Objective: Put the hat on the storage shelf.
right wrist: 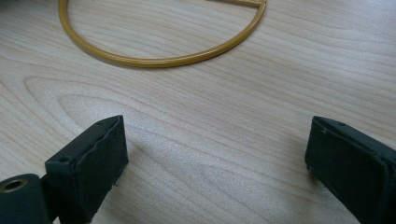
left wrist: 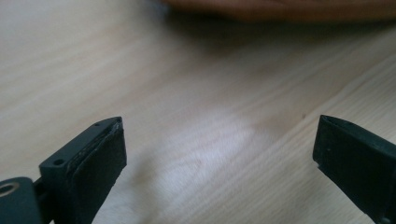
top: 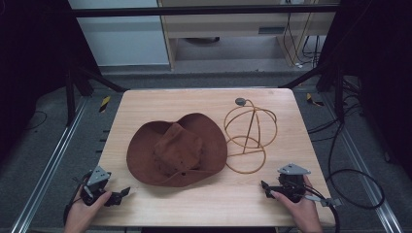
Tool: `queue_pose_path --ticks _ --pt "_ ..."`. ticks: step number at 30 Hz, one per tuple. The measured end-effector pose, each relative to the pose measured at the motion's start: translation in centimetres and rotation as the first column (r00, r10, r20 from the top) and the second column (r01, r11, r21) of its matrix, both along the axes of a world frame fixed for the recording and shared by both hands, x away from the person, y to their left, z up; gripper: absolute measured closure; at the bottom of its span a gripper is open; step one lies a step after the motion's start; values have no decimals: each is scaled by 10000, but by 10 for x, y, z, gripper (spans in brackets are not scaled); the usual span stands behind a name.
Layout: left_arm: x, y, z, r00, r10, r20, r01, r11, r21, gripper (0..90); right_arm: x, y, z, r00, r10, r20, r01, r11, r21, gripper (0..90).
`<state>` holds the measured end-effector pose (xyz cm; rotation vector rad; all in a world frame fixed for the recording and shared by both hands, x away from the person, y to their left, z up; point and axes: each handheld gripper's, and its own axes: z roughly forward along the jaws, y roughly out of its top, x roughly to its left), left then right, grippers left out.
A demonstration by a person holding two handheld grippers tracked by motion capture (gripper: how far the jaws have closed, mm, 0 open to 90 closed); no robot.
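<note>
Both hands rest low at the near edge of the bench (top: 204,204), forearms entering from 6 o'clock. The left hand (top: 83,209) holds the left gripper (top: 121,194) at the 7 o'clock corner, pointing toward 3 o'clock; its jaws stand wide apart over bare wood, holding nothing. The right hand (top: 300,206) holds the right gripper (top: 265,187) at 5 o'clock, pointing toward 9 o'clock, jaws likewise spread and empty. The brown hat (top: 177,148) lies brim-down at the bench's centre, well apart from both grippers. The yellow wire stand (top: 248,136) sits just beside it at 2 o'clock, its base ring (right wrist: 163,59) near the right gripper. Open wood runs along the near edge between the grippers.
</note>
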<state>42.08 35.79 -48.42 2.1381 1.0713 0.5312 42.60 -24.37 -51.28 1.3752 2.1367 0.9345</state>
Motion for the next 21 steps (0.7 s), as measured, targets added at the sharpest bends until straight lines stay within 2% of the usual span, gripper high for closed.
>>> queue_pose_path --ticks 3,4,5,6,9,10,11,12,15,16,19,20,21 --pt "3 -2 14 9998 -190 8 190 9998 23 23 0 0 0 10000 8 -1 -8 10000 -2 60" --pt "6 -6 29 9987 -509 -39 509 9987 7 23 0 0 0 10000 10 -1 -10 10000 -6 60" --pt "9 -10 36 9975 -692 -145 694 9975 116 22 0 0 0 10000 12 -2 -12 10000 -5 60" --pt "9 -10 36 9975 -692 -145 694 9975 116 23 0 0 0 10000 12 -2 -12 10000 -5 60" --pt "19 -27 58 9934 -1138 -173 1146 9919 556 27 0 0 0 10000 15 -4 -16 10000 -8 60" --pt "28 -40 71 9880 -1522 -252 1538 9848 802 27 0 0 0 10000 16 -3 -16 10000 -8 60" --pt "28 -40 71 9880 -1522 -252 1538 9848 802 27 0 0 0 10000 16 -3 -16 10000 -8 60" --pt "34 -49 79 9847 -1719 -301 1740 9803 933 27 0 0 0 10000 18 -3 -18 10000 -8 60" --pt "49 -69 92 9761 -2114 -507 2152 9726 875 23 0 0 0 10000 14 -4 -14 10000 -4 60" --pt "55 -80 97 9721 -2276 -567 2326 9665 1089 24 0 0 0 10000 17 -3 -17 10000 -6 60" --pt "68 -103 103 9621 -2613 -775 2699 9530 1375 26 0 0 0 10000 17 -5 -17 10000 -6 60" --pt "78 -118 107 9551 -2803 -966 2926 9435 1553 26 0 0 0 10000 24 -3 -24 10000 -8 60" --pt "81 -123 108 9519 -2876 -1055 3025 9369 1752 29 0 0 0 10000 30 -4 -30 10000 -10 60"
